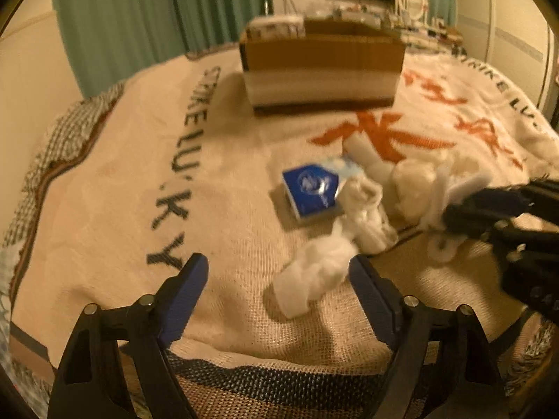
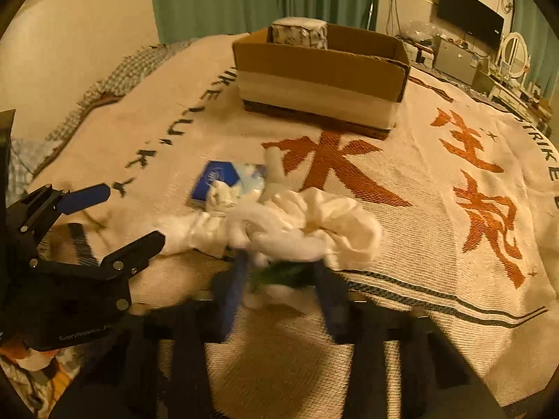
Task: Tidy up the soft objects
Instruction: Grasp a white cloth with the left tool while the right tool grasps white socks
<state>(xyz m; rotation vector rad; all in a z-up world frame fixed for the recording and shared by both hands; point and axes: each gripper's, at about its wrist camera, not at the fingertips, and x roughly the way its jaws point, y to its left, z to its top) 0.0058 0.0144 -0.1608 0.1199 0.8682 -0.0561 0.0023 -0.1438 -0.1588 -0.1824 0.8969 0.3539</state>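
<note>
Cardboard box (image 2: 319,80) – wrapped pack (image 2: 299,32) inside, far corner

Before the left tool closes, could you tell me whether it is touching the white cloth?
Cannot tell: in the left wrist view the right finger of the left tool meets the white cloth's edge, too blurred to settle contact.

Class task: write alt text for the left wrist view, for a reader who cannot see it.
The open left gripper hovers over a crumpled white cloth bundle on a cream woven blanket. Beyond lie a blue and white packet and a brown cardboard box.
</note>
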